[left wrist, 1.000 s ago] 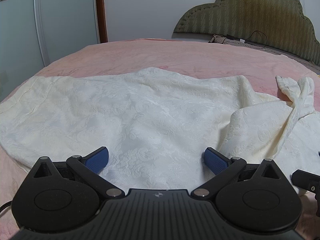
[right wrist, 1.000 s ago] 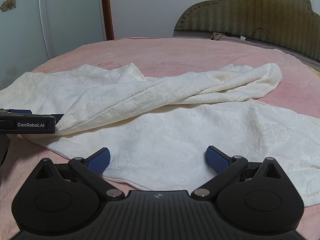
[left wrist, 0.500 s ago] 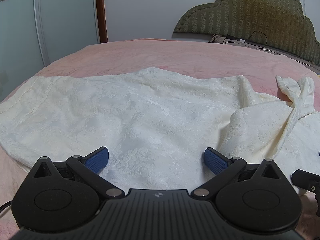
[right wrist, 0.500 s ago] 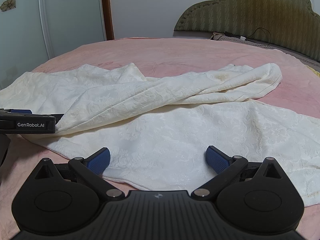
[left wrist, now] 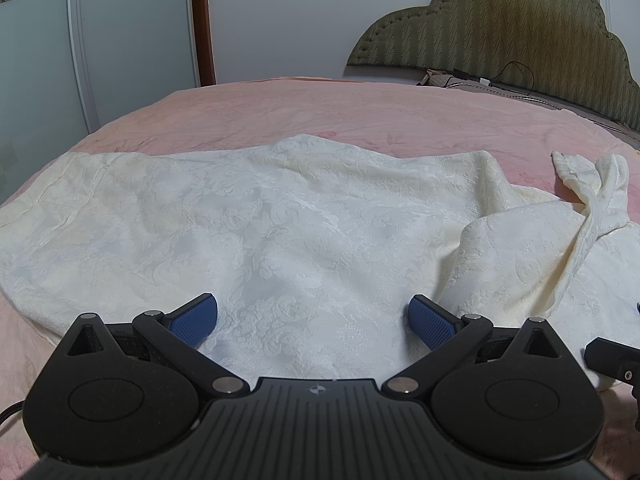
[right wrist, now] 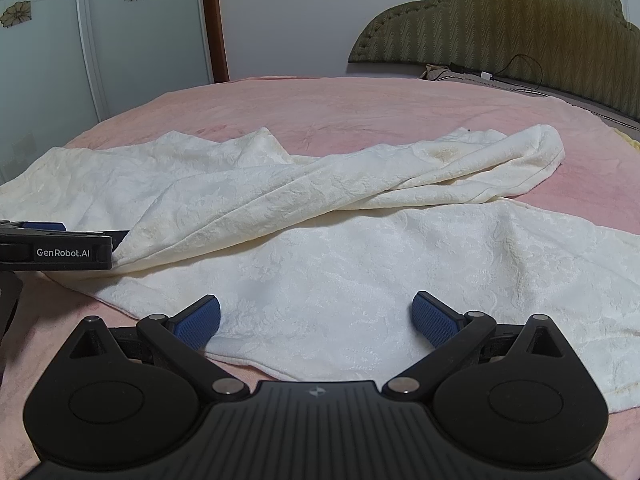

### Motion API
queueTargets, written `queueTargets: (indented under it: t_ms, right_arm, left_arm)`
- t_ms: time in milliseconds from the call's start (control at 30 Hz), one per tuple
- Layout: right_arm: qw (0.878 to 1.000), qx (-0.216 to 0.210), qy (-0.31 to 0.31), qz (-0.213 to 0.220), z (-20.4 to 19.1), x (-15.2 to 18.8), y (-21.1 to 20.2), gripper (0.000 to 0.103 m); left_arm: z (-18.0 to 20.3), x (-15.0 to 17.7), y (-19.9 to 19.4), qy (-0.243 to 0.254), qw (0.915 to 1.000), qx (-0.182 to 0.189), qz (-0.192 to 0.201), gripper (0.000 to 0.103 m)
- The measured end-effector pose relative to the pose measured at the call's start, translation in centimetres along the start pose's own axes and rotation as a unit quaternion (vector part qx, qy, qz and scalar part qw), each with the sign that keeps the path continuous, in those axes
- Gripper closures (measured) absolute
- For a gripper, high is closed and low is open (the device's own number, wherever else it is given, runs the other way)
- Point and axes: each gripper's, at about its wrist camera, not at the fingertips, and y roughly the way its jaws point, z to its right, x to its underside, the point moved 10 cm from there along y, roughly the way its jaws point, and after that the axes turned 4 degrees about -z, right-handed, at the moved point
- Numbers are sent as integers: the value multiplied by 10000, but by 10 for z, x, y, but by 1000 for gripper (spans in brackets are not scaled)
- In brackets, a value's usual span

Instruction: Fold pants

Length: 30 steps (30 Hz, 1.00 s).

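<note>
**Pants spread on bed, both grippers released**

While I hold both units low at the near edge of the bed, the left gripper [left wrist: 313,314] stands with its jaws wide apart and nothing between them, and the right gripper [right wrist: 316,314] is likewise spread and empty. Directly ahead of both lie the pants [left wrist: 260,232], cream with an embossed pattern, spread across the pink bedspread [left wrist: 360,120]. One leg [right wrist: 360,184] is twisted and draped diagonally over the flat one beneath it.

Handling: I judge the fabric light, soft and limp; it will sag and bunch when lifted and offers no stiffness. I would pinch at a hem or at the waistband, taking both layers at the edge.

Limits of view: the left unit's side [right wrist: 60,250] touches the draped leg's near end, but I cannot tell whether cloth is caught there. The pants run past the frame edges, so I cannot place the waistband. A headboard [right wrist: 520,20] stands beyond the bed.
</note>
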Motion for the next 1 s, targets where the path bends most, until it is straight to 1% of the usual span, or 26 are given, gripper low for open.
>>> queueTargets:
  t_ms: [533,767,1000]
  right_arm:
    - [10000,4,-4,-1,1,0,0,0]
    - [9999,102,-109,-48,-1,1,1,0]
    - [10000,23,-57,-40,-1,0,1,0]
  left_arm:
    - [0,0,0,1,10000,3,0,0]
    - [0,0,-1,2,10000,4,0,0]
    - [0,0,-1,2,10000,3,1,0]
